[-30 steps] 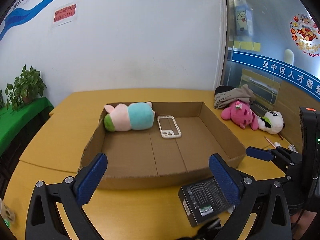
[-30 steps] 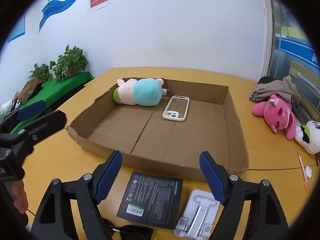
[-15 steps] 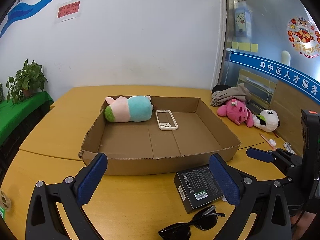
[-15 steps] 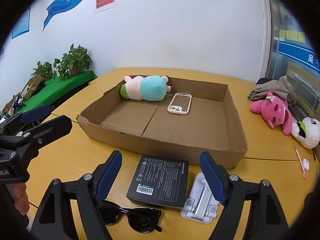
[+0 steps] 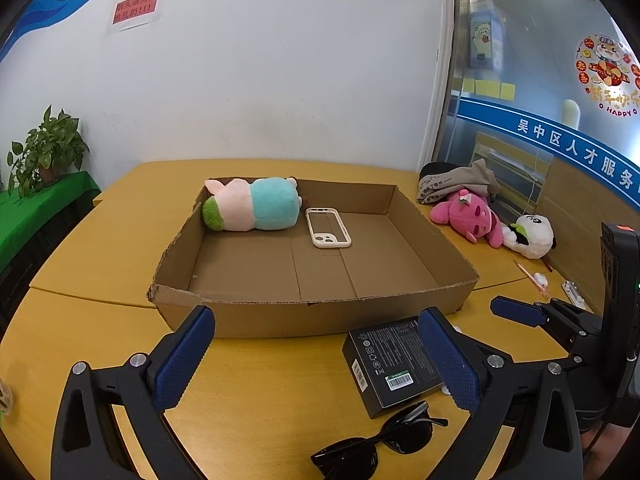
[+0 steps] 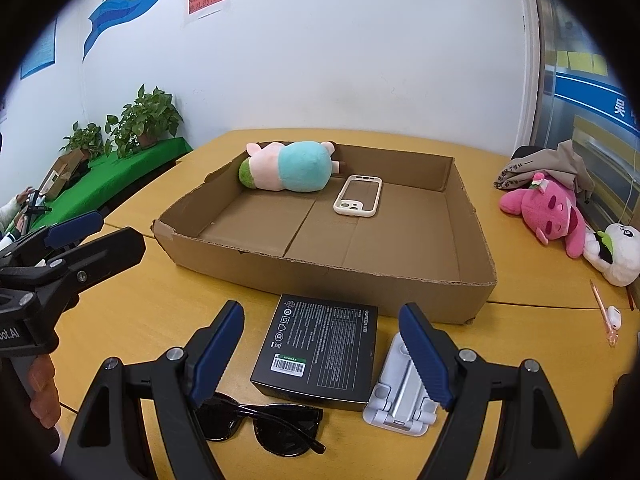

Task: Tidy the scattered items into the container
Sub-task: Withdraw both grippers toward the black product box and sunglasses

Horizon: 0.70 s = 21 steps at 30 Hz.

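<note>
Cardboard fills the middle of both views: the shallow box (image 5: 312, 312) sits on the yellow table (image 5: 100, 240) with a pastel stuffed toy (image 5: 252, 210) lying in its far left corner and a cream phone case (image 5: 328, 227) flat on its floor just beside the toy. Compared with a second ago, we have drawn both grippers back and up from the box. Its near wall, which then sat close under the fingers, now lies further off, and the sunglasses (image 6: 260, 426) have come into sight at the bottom of both views, where before only their edge showed.

That tells us the drop-off inside the box is over and we are lining up on what is left outside it. The black package (image 6: 320, 354) lies on the table just in front of the near wall, with the sunglasses nearer to us and a white folding stand (image 6: 404, 392) touching or almost touching its right side.

The right gripper (image 6: 322, 360) hangs over these with its jaws spread wide and nothing between them; the package lies between the blue pads in its view, so we judge it the likeliest next pick. The left gripper (image 5: 316, 360) is likewise spread and empty, off to the left of the same cluster.

Well apart on the right lie a pink plush (image 6: 548, 212), a white plush (image 6: 618, 252) and a bundle of grey cloth (image 6: 552, 168). With only two items boxed, we reckon the tidying is in its early part.
</note>
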Motion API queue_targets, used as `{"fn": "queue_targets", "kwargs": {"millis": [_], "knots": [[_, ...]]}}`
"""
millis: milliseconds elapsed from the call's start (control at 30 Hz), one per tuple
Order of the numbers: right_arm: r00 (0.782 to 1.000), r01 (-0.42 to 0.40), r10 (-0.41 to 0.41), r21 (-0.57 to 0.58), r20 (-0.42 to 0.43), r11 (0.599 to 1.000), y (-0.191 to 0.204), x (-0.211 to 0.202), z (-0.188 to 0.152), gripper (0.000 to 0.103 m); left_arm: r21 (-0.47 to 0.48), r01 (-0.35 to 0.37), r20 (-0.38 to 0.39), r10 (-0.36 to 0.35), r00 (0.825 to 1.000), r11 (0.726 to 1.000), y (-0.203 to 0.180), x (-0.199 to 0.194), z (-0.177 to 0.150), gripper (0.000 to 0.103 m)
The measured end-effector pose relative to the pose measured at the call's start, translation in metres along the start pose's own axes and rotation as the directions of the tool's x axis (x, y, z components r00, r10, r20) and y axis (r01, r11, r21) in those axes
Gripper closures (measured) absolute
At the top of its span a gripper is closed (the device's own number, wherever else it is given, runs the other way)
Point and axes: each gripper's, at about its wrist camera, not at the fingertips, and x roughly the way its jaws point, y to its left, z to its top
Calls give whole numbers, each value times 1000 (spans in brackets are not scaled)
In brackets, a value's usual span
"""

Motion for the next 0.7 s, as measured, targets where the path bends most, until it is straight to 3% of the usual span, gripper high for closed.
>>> {"fn": "queue_targets", "kwargs": {"millis": [400,567,700], "knots": [[1000,-8,8,3,-7,1000,-1,4,-2,23,-2,20,-22,-20,1000,1000,-1,6,-4,0],[998,-48,49,13,-41,999,-16,11,-9,23,-17,103,-64,-104,992,994,1,18,-7,0],[986,-122,129,75,-106,990,-36,23,-25,23,-56,148,-107,-153,982,987,6,34,-11,0]]}}
